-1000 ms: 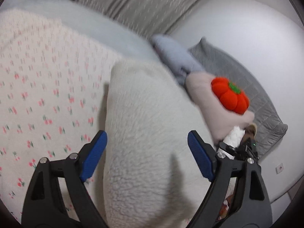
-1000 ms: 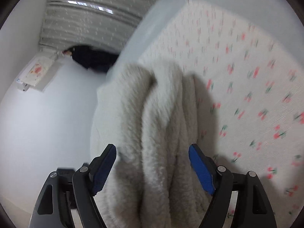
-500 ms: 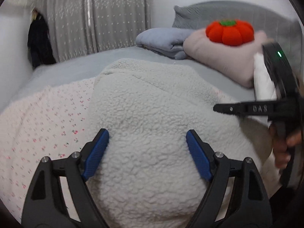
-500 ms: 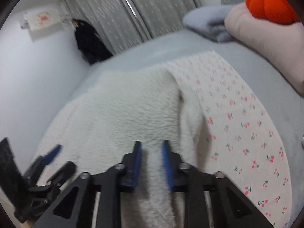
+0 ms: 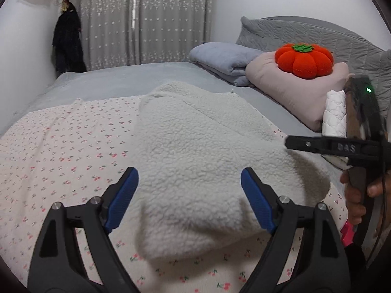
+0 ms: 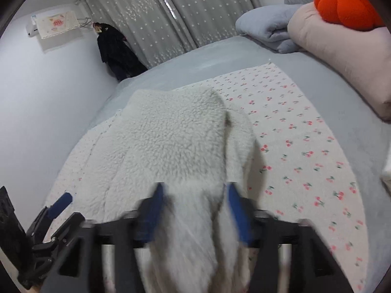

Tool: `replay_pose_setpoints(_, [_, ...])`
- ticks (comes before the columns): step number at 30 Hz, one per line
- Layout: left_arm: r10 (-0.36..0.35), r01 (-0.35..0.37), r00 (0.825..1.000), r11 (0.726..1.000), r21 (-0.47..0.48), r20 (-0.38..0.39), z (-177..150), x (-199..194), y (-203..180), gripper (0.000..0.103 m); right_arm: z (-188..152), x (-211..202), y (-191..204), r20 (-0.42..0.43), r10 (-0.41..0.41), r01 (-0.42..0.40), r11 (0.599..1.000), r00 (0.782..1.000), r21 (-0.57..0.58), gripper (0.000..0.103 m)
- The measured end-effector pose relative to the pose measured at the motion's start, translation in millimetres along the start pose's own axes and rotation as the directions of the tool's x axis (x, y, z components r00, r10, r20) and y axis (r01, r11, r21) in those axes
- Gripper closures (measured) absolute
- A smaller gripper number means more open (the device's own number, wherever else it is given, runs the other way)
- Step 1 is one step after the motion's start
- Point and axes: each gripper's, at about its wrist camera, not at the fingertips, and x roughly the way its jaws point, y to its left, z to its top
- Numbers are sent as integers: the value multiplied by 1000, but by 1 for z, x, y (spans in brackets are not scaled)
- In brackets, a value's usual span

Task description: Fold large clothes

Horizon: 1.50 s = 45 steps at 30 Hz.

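The fluffy cream sherpa fleece garment [image 5: 200, 161] is bunched in a thick folded heap on the cherry-print white sheet [image 5: 61, 151] covering the bed, probably so there's a flat surface to fold on. Left tool [image 5: 189, 200] is spread wide and opening, gripping nothing, the fleece just past its tips. Right tool [image 6: 193, 216] is blurry, jaws opening, with a fleece fold lying between them, apparently not pinched.

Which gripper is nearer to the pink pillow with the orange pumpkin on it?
Right. The right gripper sits just in front of the pink pillow; the left gripper is farther back, across the fleece garment.
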Motion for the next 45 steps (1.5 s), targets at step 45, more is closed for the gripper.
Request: replay_pose_setpoints(45, [243, -290, 930, 946, -143, -277, -69, -42, -6, 1, -114, -58, 67, -20, -354, 347, 925, 935, -157, 1])
